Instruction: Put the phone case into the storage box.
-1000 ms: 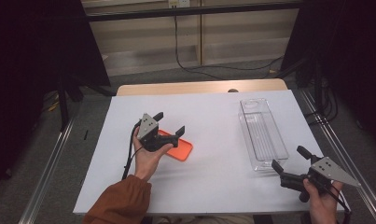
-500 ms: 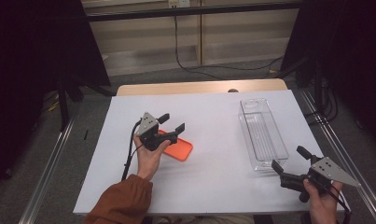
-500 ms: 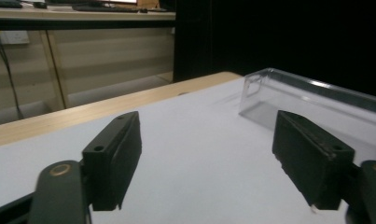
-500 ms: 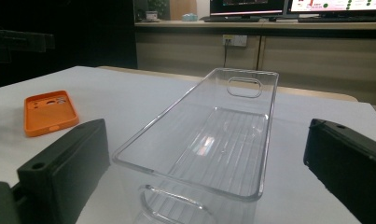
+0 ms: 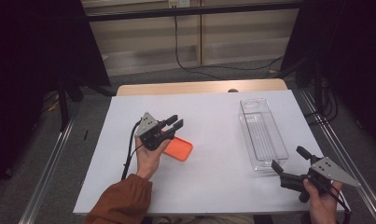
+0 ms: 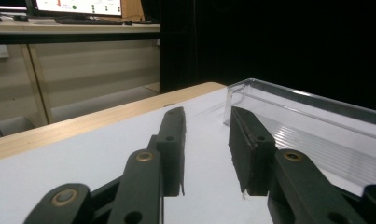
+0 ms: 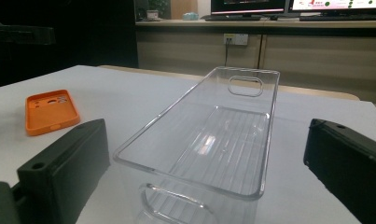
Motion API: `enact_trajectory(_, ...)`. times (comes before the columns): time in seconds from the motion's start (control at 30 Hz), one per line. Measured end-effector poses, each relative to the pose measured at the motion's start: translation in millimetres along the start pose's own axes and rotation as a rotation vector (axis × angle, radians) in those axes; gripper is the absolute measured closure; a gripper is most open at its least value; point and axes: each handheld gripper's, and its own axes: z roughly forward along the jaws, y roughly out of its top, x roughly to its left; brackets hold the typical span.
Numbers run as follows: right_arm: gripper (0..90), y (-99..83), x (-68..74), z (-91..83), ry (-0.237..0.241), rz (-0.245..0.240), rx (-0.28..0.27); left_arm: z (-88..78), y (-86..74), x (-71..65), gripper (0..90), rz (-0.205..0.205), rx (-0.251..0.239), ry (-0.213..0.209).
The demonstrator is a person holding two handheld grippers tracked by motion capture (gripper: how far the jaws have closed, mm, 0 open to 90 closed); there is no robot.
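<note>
Nearest the person, at the right front corner of the white table (image 5: 213, 182), the right gripper (image 5: 288, 158) rests in one hand with its jaws spread wide and nothing between them. In the right gripper view the near end of the clear plastic bin (image 7: 209, 135) sits just ahead of the gap between the two jaws, not touched by either.

A little farther in, on the left half of the table, the left gripper (image 5: 175, 122) is held in the left hand (image 5: 149, 156), whose orange sleeve (image 5: 122, 203) comes in from the bottom edge. Its jaws have just been closing and now stand with a narrow gap; the left gripper view shows only bare tabletop between them, so they grip nothing. The orange phone case (image 5: 177, 148) lies flat on the table just beside and below this gripper, on the side toward the bin; in the high view it seems clear of the fingertips. It lies inner side up, with its camera cut-out showing in the right gripper view.

Count: one phone case, one bin, two grippers.

Beyond the table, monitors (image 7: 288, 5) stand on a desk; their screen text is too small to read. No brand or label can be read on the case or the bin
</note>
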Motion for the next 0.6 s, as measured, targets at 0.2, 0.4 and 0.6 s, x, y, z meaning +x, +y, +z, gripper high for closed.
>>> enact_trajectory(0.2, 0.0, 0.0, -0.2, -0.3, 0.001, 0.0, 0.0, -0.2, 0.2, -0.7, 84.7, 0.0, 0.025, -0.02)
enact_trajectory(0.4, 0.0, -0.3, 0.0, 0.2, 0.005, -0.001, 0.005, 1.5, 0.6, 3.0, 90.0, -0.012, 0.054, -0.019)
enact_trajectory(0.6, 0.0, -0.3, -0.1, 0.2, 0.006, -0.002, 0.007, 5.6, 7.3, 7.6, 90.0, -0.033, 0.107, -0.049)
